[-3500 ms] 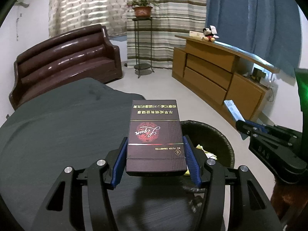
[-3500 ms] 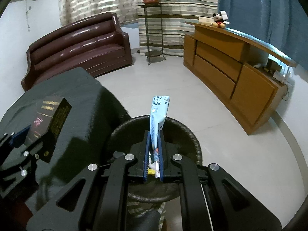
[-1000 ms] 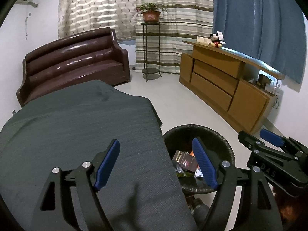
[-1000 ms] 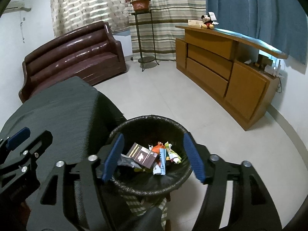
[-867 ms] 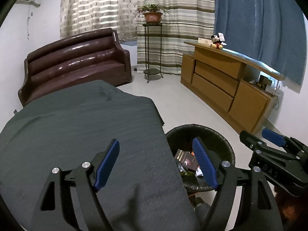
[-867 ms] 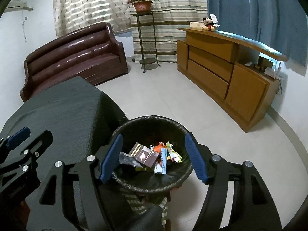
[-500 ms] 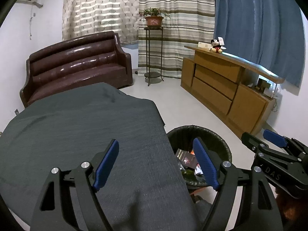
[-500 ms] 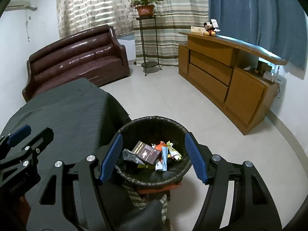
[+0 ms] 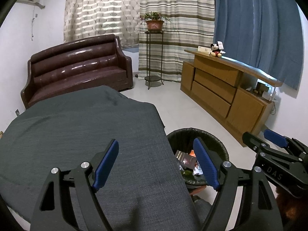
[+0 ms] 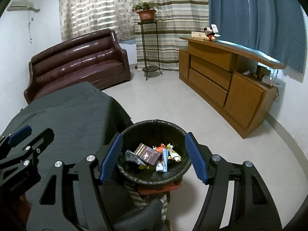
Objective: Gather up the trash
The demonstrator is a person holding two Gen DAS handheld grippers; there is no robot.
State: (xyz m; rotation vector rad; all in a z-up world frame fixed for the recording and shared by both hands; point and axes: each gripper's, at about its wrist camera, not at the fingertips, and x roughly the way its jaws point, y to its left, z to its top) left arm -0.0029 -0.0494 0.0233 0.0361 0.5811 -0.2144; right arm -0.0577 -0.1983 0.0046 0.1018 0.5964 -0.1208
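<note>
A black-lined trash bin (image 10: 154, 127) (image 9: 194, 132) stands on the floor beside the table's right edge. Inside it lie a dark maroon cigarette box (image 10: 147, 154) (image 9: 185, 157), a blue-and-white wrapper (image 10: 164, 158) and several crumpled scraps. My right gripper (image 10: 154, 156) hangs open above the bin with nothing between its blue pads. My left gripper (image 9: 156, 160) is open and empty too, above the table's right edge. Each gripper shows at the side of the other's view: the right gripper (image 9: 273, 144), the left gripper (image 10: 20, 134).
A table under a dark grey cloth (image 9: 77, 130) fills the left foreground. Behind it stands a maroon leather sofa (image 9: 77, 71). A metal plant stand (image 9: 154, 57) is by the curtains, and a long wooden sideboard (image 9: 221, 88) runs along the right wall. Pale tiled floor (image 10: 173, 104) lies between.
3.5 s ago the left gripper held the cigarette box and the right held the wrapper; both now lie in the bin. Over the last second both grippers drew back and rose slightly.
</note>
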